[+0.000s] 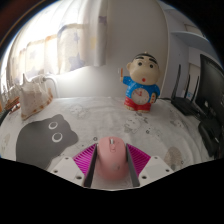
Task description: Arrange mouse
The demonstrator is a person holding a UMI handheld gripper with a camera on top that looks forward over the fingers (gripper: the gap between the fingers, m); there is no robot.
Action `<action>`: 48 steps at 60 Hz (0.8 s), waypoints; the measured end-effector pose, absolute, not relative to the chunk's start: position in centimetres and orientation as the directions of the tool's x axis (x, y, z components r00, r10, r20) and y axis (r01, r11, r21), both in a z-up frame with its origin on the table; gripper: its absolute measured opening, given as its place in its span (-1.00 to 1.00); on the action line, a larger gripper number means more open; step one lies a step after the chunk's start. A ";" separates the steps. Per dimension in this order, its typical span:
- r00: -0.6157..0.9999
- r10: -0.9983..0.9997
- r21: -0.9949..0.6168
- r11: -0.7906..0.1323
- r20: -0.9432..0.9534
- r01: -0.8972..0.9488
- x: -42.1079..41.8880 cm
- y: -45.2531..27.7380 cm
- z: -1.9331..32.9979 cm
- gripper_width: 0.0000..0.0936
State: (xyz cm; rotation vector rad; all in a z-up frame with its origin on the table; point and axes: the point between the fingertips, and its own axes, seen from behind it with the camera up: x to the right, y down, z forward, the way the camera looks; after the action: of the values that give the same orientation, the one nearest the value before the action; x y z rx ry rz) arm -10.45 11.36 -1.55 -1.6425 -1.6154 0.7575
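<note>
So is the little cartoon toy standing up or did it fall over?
Standing up. The cartoon figure stands on its feet on the white table, head on top, beyond the gripper, whose fingers hold a pink mouse.

White table point(95, 112) ahead of me, brightly lit, glare across its middle. A grey mat point(45, 135) with a dark cat-face print lies on it to my left. Far side: 1 cartoon boy figurine point(141, 82) in blue, standing upright. Behind it a pale wall point(120, 30). Dark furniture point(195, 85) at my right, details unclear.
</note>
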 end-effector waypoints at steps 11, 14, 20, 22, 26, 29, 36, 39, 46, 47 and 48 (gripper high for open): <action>0.046 0.995 -0.797 0.040 0.084 0.603 -11.0 11.0 -0.4 -0.09; 0.038 0.996 -0.809 0.048 0.086 0.586 -11.3 10.4 1.5 -0.13; 0.010 0.998 -0.846 0.053 0.069 0.530 -12.0 7.4 7.3 -0.16; -0.004 0.999 -0.856 0.045 0.050 0.514 -12.2 5.8 9.2 -0.16; -0.045 0.999 -0.874 0.038 0.018 0.485 -12.5 2.2 12.4 -0.16; -0.067 0.998 -0.883 0.033 0.002 0.468 -12.6 -0.5 13.8 -0.17; -0.130 0.992 -0.884 0.053 -0.009 0.465 -12.4 -6.8 13.6 -0.17; -0.138 0.990 -0.876 0.051 -0.018 0.480 -12.4 -8.8 12.1 -0.17; -0.135 0.991 -0.847 0.079 0.009 0.525 -12.2 -11.5 6.6 -0.17; -0.132 0.991 -0.842 0.087 0.018 0.533 -12.2 -11.7 5.7 -0.17; -0.131 0.991 -0.834 0.094 0.026 0.543 -12.1 -11.8 4.8 -0.17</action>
State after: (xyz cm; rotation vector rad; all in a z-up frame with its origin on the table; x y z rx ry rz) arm -12.08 -11.84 4.80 -1.5126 -1.7500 0.9163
